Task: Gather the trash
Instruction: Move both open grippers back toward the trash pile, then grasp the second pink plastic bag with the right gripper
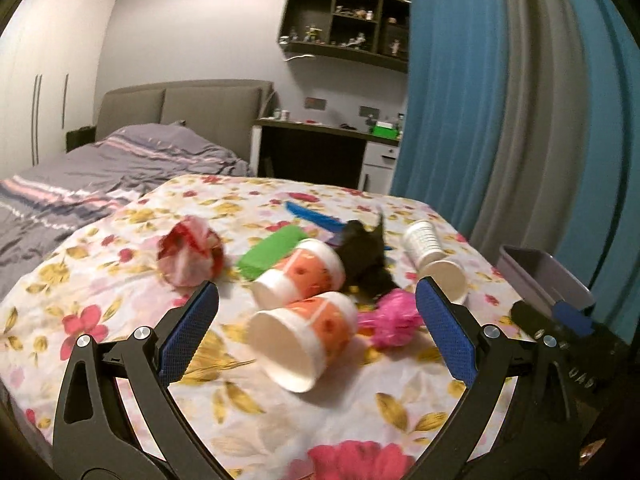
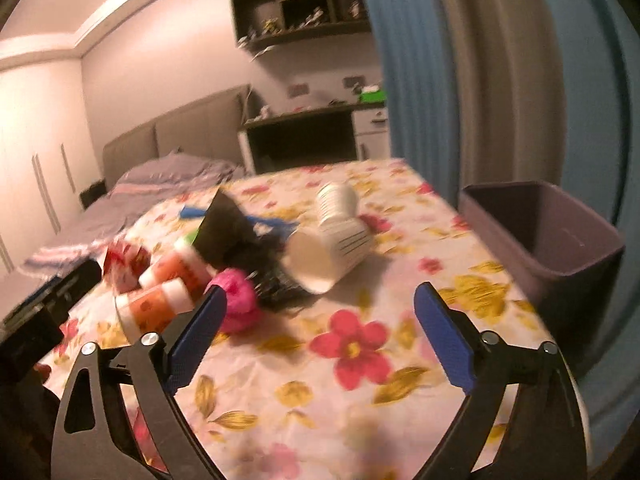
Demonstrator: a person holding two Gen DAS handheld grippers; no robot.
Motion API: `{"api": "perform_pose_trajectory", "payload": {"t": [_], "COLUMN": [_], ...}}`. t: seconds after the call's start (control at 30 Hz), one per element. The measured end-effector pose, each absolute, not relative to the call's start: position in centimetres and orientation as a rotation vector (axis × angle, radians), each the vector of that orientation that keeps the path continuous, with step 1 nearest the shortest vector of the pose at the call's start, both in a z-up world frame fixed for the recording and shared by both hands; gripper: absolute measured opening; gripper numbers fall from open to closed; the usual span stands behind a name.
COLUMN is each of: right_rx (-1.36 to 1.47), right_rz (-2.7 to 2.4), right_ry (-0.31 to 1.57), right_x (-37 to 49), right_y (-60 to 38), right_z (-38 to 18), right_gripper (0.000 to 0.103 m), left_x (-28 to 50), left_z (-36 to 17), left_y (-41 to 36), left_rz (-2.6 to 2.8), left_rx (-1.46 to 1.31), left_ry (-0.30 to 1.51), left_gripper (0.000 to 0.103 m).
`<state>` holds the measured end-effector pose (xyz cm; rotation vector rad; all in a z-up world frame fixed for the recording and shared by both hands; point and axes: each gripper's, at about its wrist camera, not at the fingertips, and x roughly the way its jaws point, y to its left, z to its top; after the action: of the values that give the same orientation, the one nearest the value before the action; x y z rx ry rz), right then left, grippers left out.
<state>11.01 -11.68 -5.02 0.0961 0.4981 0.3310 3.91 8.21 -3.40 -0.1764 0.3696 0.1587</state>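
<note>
Trash lies on a floral-cloth table: two orange-and-white paper cups on their sides, a white cup, a pink crumpled wad, a black crumpled bag, a green packet, a red-and-white wrapper and a blue strip. My left gripper is open, its jaws either side of the nearest orange cup. My right gripper is open and empty above the cloth, the white cup and pink wad ahead of it.
A grey-purple bin stands at the table's right edge, also in the left wrist view. The right gripper's body shows at the right of the left wrist view. A bed, desk and blue curtain lie beyond.
</note>
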Motion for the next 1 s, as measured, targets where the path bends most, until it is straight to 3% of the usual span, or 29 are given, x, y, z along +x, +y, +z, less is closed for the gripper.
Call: {"api": "perform_pose_trajectory", "payload": {"t": [0.13, 0.2, 0.3, 0.37, 0.43, 0.57, 0.67, 0.83, 1.0], "right_rx": [0.055, 0.043, 0.031, 0.035, 0.049, 0.046, 0.051, 0.024, 0.025], "right_rz": [0.376, 0.401, 0.436, 0.455, 0.469, 0.512, 0.548, 0.582, 0.591], "right_ry": [0.515, 0.538, 0.577, 0.625, 0.654, 0.71, 0.731, 0.688, 0.618], "right_x": [11.7, 12.3, 13.5, 14.6, 15.2, 16.1, 16.2, 15.1, 13.9], "right_y": [-8.9, -7.7, -5.9, -5.2, -5.0, -4.3, -4.3, -4.0, -5.0], "right_z": [-5.6, -5.9, -6.5, -7.0, -7.3, -7.9, -8.2, -7.5, -5.8], "right_gripper": [0.088, 0.08, 0.075, 0.065, 0.063, 0.042, 0.018, 0.006, 0.005], "left_x": [3.5, 3.6, 3.5, 3.4, 3.4, 3.5, 3.6, 3.7, 3.7], "left_z": [-3.7, -3.8, -4.1, -4.4, -4.6, -4.9, -5.0, -5.1, -5.2], "left_y": [9.7, 10.0, 10.8, 11.1, 11.5, 11.6, 11.5, 10.9, 10.4], "left_rz": [0.172, 0.173, 0.173, 0.172, 0.171, 0.166, 0.155, 0.138, 0.13], "left_rx": [-0.197, -0.198, -0.2, -0.207, -0.214, -0.225, -0.228, -0.212, -0.202], "left_ry": [0.372, 0.375, 0.382, 0.387, 0.39, 0.396, 0.402, 0.401, 0.408], "left_gripper": [0.097, 0.097, 0.097, 0.097, 0.097, 0.097, 0.097, 0.097, 0.097]}}
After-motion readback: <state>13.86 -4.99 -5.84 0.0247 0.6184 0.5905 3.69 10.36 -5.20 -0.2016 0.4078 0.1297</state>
